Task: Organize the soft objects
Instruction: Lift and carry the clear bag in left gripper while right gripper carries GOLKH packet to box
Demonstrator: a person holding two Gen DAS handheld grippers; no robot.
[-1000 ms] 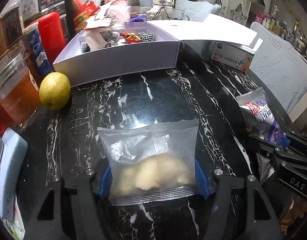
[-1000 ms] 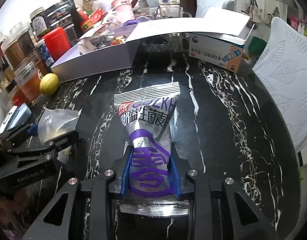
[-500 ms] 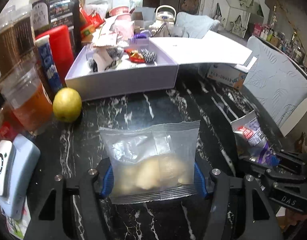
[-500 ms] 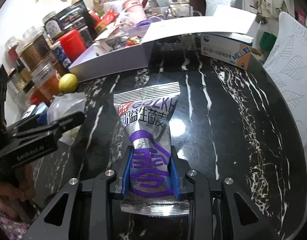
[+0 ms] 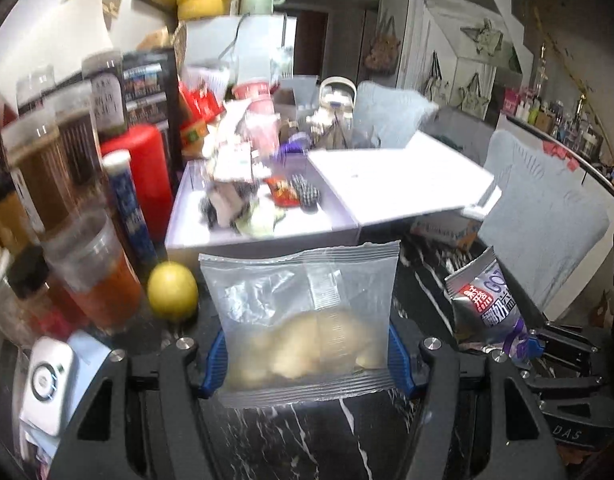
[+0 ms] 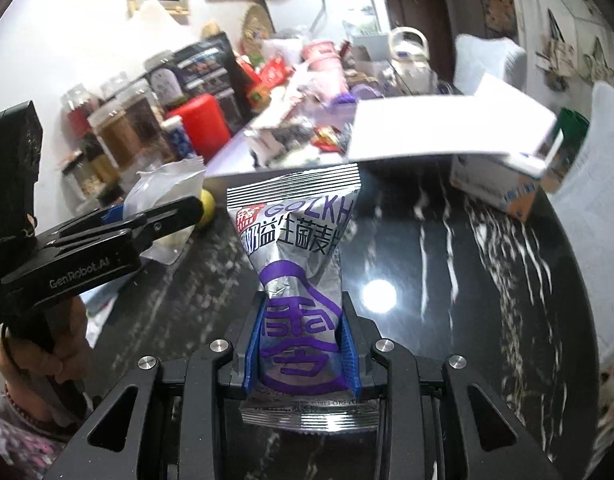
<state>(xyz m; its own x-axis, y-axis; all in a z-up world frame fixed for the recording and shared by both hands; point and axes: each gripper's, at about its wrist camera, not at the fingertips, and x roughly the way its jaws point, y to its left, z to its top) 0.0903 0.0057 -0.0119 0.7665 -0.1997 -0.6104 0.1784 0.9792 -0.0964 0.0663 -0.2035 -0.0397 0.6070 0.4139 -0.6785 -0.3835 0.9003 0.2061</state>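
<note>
Both your grippers grasp a packet above the black marble desk.

Your left gripper (image 5: 307, 356) has its blue fingers (image 5: 215, 356) clenched on a clear bag (image 5: 303, 312) of pale pieces; your right gripper (image 6: 301, 354) pinches a silver packet (image 6: 299, 248) printed with purple characters and "GOZKH". The left tool's side reads "GenRobot.AI". Under them lies the white-veined desk (image 6: 487, 280), with a lemon (image 5: 173, 292) just beside the open white box (image 5: 263, 236) that holds small soft items. Jars (image 5: 67, 184) and a red canister (image 5: 147, 168) crowd the left edge; a pale cushion (image 5: 547, 220) stands right.
</note>
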